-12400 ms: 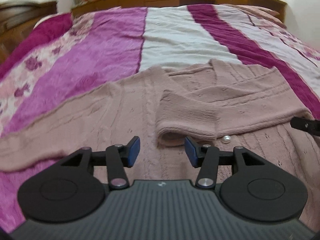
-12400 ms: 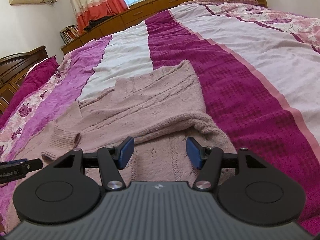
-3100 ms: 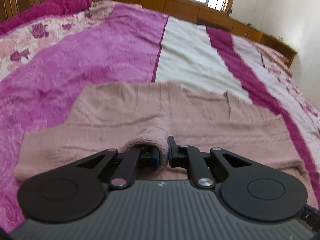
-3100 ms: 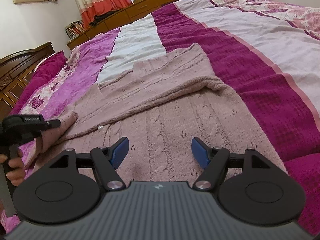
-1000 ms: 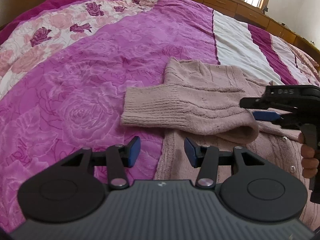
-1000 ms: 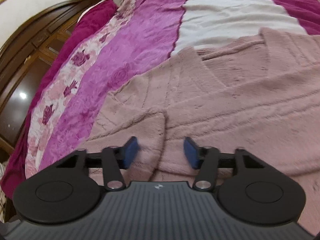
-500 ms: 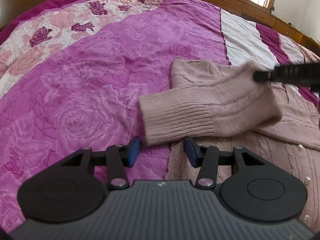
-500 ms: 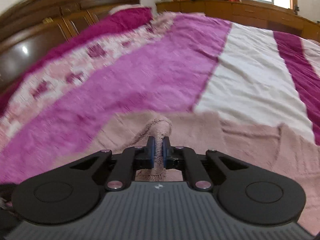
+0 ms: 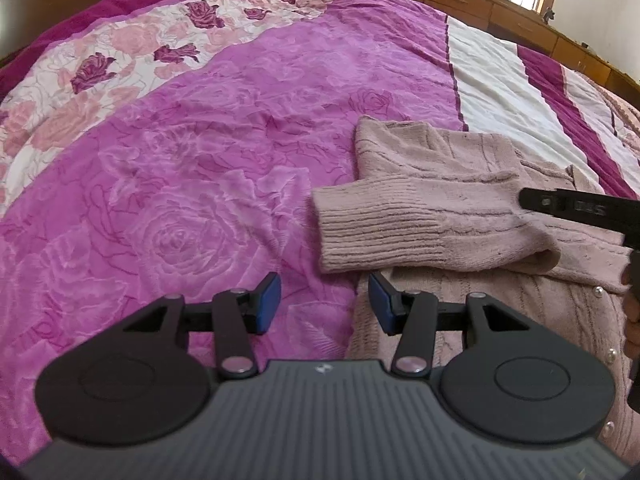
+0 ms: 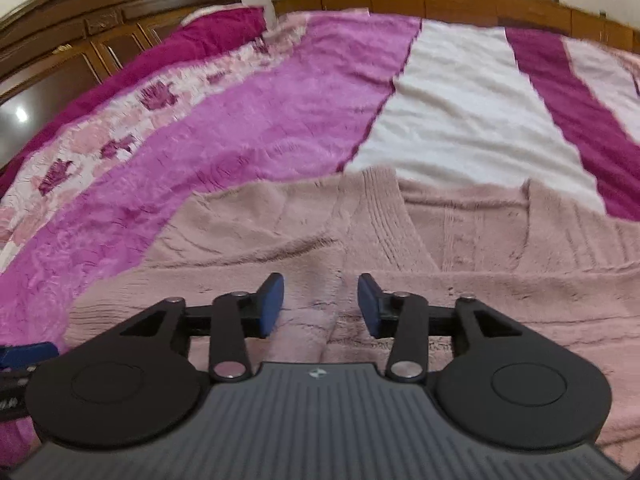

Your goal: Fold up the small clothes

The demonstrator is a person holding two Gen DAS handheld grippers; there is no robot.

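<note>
A dusty-pink knit cardigan (image 9: 492, 304) with pearl buttons lies flat on the bed. Its ribbed-cuff sleeve (image 9: 420, 224) is folded across the body, with the cuff pointing left. My left gripper (image 9: 324, 304) is open and empty just in front of the cuff, over the cardigan's left edge. My right gripper (image 10: 320, 306) hovers low over the cardigan (image 10: 400, 240). Its jaws are opening, the knit lies below the gap, and the pads press on nothing. In the left wrist view one of its black fingers (image 9: 576, 208) reaches over the sleeve's fold from the right, carried by a person's hand (image 9: 632, 312).
The bedspread (image 9: 200, 200) has magenta, floral pink, white and dark red stripes. A dark wooden headboard (image 10: 100, 40) stands at the left, and low wooden cabinets (image 10: 440, 0) run under a window at the back. A tip of my left gripper (image 10: 24, 354) shows at the left edge.
Half a second ago my right gripper was shut on a raised fold of the sleeve. Now it has let go and stands open, and the sleeve lies flat. My left gripper has kept still.
</note>
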